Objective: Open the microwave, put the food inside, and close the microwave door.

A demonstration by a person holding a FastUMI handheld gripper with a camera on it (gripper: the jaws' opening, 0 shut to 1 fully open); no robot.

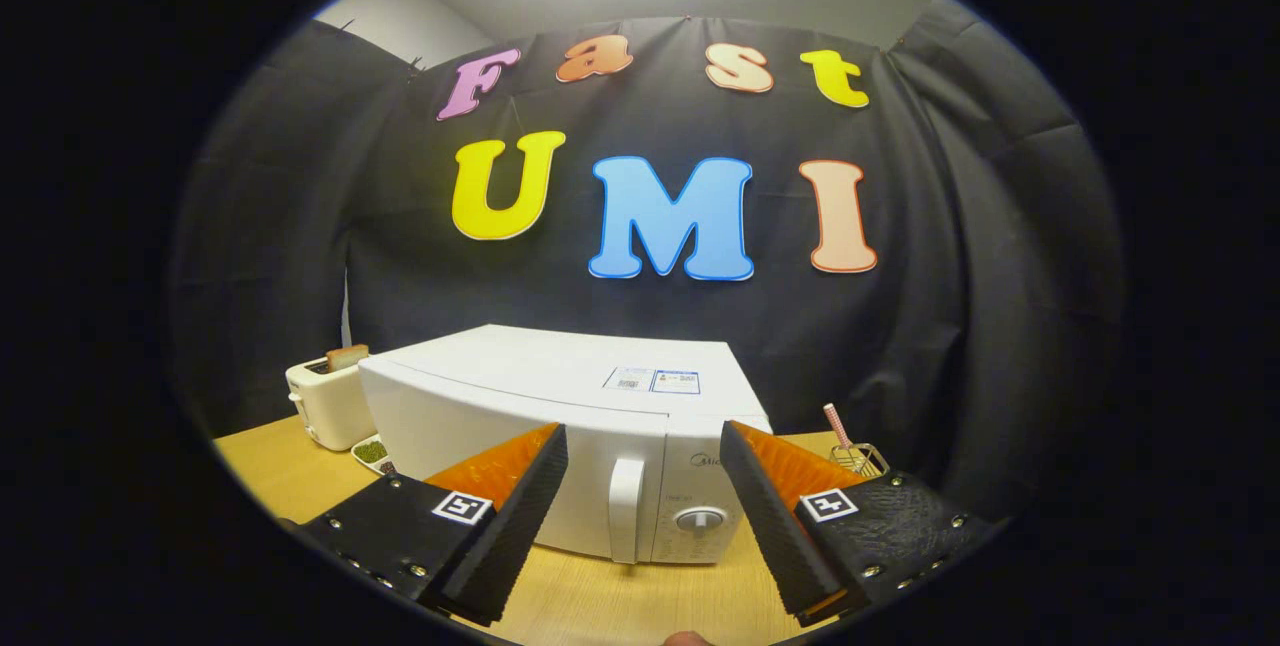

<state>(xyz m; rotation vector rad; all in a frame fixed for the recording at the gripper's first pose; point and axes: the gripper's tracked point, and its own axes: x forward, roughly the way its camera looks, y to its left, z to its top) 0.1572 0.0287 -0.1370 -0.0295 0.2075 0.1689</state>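
Up front, the gripper (643, 486) has its two fingers spread wide apart, with nothing held between them. Each finger (510, 516) carries a small square marker near its base. In the gap between the fingers stands the microwave (560, 426), just ahead of them on the counter (640, 596), and not touching them. Its door (500, 431) is closed. The upright handle (626, 510) sits at the door's right edge, right in the middle of the gap, and a round dial (699, 519) is set just to the right of it on the control panel. On top of the microwave, toward its right rear, are two stickers (652, 381).

Left of the microwave, and just beside it, a toaster (330, 404) stands with a slice of bread (346, 357) sticking out of its slot. Between the toaster and the left finger, a small dish (372, 453) holding something greenish lies on the counter, partly hidden by the microwave and the finger; this may be the food, though I cannot tell what it is. Beyond the right finger, at the microwave's right side, a wire holder (862, 457) carries a striped stick (838, 426) that leans out of it.
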